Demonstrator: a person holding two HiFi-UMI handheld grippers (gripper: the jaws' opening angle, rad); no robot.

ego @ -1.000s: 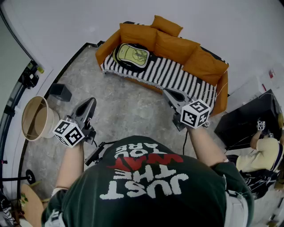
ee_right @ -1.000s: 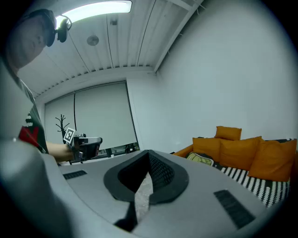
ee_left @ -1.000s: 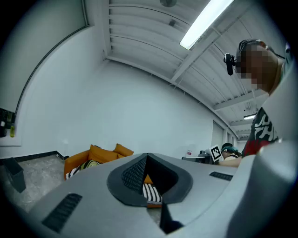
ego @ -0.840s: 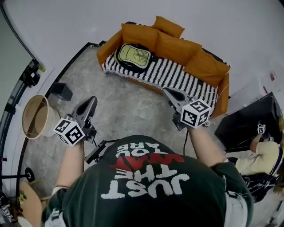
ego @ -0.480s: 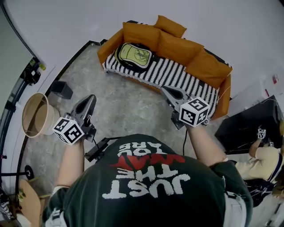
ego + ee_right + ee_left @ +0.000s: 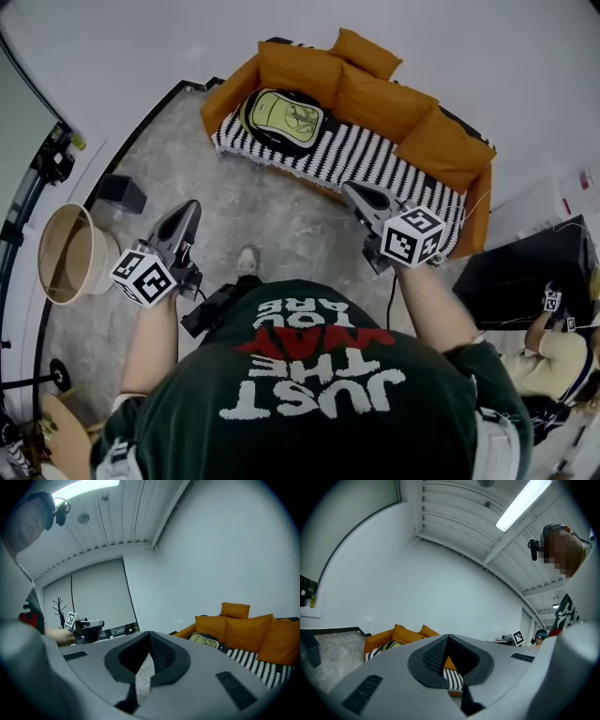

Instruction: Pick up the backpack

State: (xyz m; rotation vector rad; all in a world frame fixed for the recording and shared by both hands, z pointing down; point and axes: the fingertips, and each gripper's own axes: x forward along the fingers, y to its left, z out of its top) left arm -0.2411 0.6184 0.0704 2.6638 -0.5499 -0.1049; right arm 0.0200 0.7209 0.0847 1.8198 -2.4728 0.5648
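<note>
A yellow-green backpack with black trim (image 6: 283,117) lies flat on the left end of an orange sofa (image 6: 375,98), on a black-and-white striped blanket (image 6: 370,161). It also shows small in the left gripper view (image 6: 389,645) and the right gripper view (image 6: 205,641). My left gripper (image 6: 190,208) is held over the grey floor, well short of the sofa, shut and empty. My right gripper (image 6: 352,192) hovers near the sofa's front edge, to the right of the backpack, also shut with nothing in it. Both point toward the sofa.
A round tan tub (image 6: 66,255) stands at the left, with a small black box (image 6: 120,194) beyond it. A black cabinet (image 6: 525,262) stands right of the sofa, another person (image 6: 562,349) beside it. My shoe (image 6: 247,260) shows on the stone floor.
I have stepped toward the sofa; both grippers moved forward with me and stayed shut. A shoe has come into view under me.
</note>
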